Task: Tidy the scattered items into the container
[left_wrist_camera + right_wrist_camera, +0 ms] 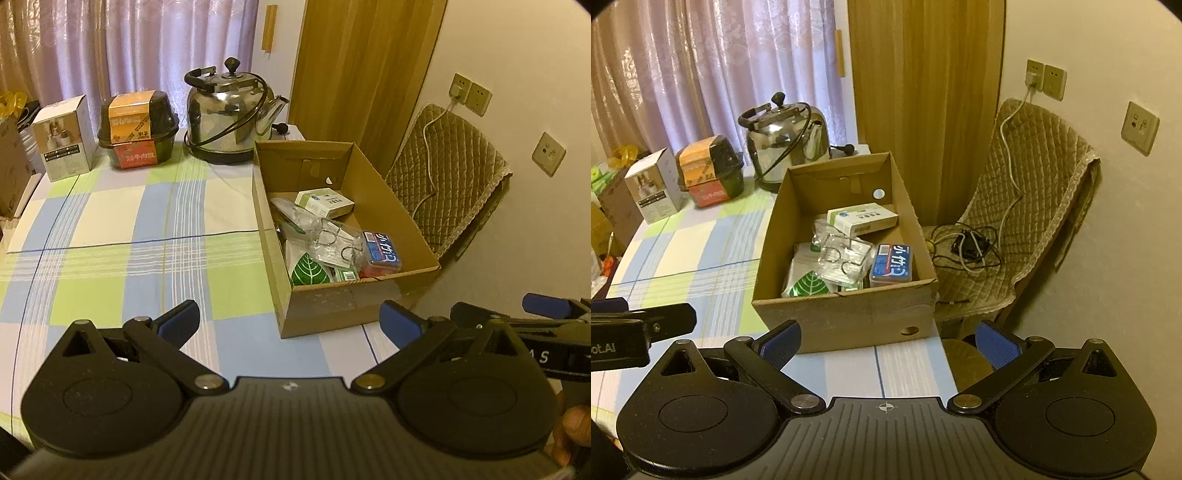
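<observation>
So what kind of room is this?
Probably a room in someone's home, maybe a dining corner. There's a table with a checked cloth, a metal kettle on it, lace curtains behind, and a padded chair by the wall.

Left gripper (290,325): black body, ribbed top plate, round hubs, silver pivot screws, blue pads (399,325). Right gripper (888,345): same build, crosshair mark, blue textured pads (997,349). White lettering on side housings.
</observation>
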{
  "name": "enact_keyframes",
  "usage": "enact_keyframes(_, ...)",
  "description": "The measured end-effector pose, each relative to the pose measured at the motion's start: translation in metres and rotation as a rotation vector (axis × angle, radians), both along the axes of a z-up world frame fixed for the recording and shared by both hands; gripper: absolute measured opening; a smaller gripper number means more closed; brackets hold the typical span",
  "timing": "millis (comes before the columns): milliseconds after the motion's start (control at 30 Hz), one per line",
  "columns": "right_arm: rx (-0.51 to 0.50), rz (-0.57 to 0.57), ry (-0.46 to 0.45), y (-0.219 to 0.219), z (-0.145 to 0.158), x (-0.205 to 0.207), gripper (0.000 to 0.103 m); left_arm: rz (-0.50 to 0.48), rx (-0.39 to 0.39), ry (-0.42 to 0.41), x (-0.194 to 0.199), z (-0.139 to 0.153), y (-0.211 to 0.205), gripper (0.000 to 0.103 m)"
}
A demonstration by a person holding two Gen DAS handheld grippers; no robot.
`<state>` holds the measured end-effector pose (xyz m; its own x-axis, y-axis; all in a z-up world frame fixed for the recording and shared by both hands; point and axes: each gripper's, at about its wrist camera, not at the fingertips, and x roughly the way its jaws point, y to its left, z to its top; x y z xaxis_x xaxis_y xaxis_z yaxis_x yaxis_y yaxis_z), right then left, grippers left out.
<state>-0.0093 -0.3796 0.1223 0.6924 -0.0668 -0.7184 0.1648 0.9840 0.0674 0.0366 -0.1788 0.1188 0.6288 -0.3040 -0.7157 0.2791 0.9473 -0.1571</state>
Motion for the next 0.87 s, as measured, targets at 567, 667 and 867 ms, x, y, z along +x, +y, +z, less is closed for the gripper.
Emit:
enact_keyframes(567,0.012,0.01,0.01,0.005,0.001,-0.001,0.103,0.008,0.041,-0.001,-0.002,-0.012,-0.003,0.102)
enact_keyframes(667,0.008,0.013,0.013,0.006,-0.001,0.0,0.103,0.01,0.046,0.0,-0.001,-0.013,-0.003,0.102)
enact_keyframes(867,0.01,0.013,0.023,0.007,-0.005,0.0,0.103,0.007,0.052,-0.015,-0.002,-0.014,-0.002,0.102)
